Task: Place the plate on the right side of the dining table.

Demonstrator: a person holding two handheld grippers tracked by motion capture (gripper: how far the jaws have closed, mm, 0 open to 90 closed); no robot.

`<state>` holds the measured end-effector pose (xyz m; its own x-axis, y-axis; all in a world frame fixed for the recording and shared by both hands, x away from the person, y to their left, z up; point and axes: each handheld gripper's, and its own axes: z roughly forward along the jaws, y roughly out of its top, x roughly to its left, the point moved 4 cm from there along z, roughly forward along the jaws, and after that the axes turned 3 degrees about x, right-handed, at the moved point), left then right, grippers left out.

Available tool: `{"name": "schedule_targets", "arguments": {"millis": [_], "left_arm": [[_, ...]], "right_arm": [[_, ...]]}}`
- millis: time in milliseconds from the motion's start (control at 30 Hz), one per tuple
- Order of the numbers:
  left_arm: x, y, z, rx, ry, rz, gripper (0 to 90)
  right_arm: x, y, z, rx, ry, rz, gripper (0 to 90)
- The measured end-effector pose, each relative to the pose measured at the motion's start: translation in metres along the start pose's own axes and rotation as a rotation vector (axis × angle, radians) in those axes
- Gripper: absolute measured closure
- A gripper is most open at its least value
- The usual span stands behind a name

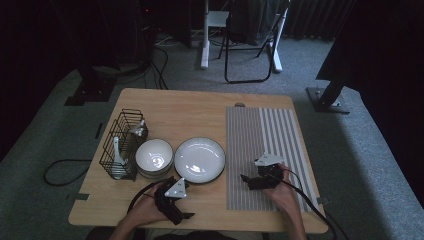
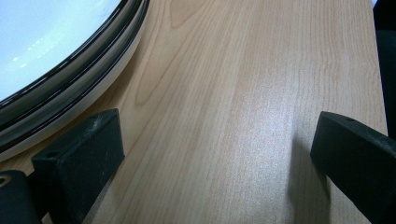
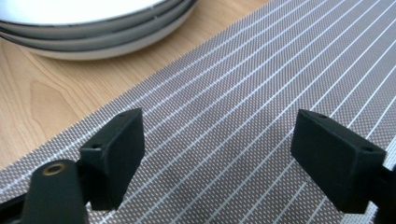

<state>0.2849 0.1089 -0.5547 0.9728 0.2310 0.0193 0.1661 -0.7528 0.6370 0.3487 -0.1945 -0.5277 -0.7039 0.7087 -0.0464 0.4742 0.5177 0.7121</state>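
Resting low at the near edge of the table (image 1: 200, 107), we hold both grippers empty with jaws spread wide. The left gripper (image 1: 172, 192) sits at 6 o'clock from the stacked bowls (image 1: 154, 158) and at about 7 o'clock from the plates (image 1: 199, 159); in the left gripper view a stacked dark-edged rim lies at 10 o'clock of the jaws, close to the left jaw but apart from it, with bare wood between the jaws. We judge this placement puts the nearest dishes within a short reach.

The right gripper (image 1: 254, 181) hovers over the striped placemat (image 1: 265, 145), at 4 o'clock from the plates. In the right gripper view the plate stack (image 3: 93, 23) stands at 11 o'clock, on the wood just beyond the mat edge, and the striped mat surface lies between the open jaws. We judge the mat is the setting area, so a dish would travel toward 3 o'clock.

A wire basket (image 1: 122, 145) holding utensils stands at 9 o'clock from the bowls, near them. We cannot tell which dish is to be taken first.
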Motion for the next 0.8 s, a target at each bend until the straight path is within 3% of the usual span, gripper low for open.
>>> {"name": "schedule_targets", "arguments": {"millis": [200,433,600,800], "left_arm": [[0.000,0.000,0.000,0.000,0.001,-0.001,3.0],[0.000,0.000,0.000,-0.001,0.004,-0.003,3.4],[0.000,0.000,0.000,-0.003,0.005,-0.004,3.8],[0.000,0.000,0.000,-0.003,0.006,-0.004,3.9]], "right_arm": [[0.004,0.007,-0.009,-0.035,0.016,0.006,28.5],[0.004,0.010,-0.018,-0.053,0.000,0.012,35.5],[0.011,0.018,-0.021,-0.047,-0.033,-0.034,39.4],[0.017,0.030,-0.028,-0.087,-0.043,-0.058,44.9]]}}
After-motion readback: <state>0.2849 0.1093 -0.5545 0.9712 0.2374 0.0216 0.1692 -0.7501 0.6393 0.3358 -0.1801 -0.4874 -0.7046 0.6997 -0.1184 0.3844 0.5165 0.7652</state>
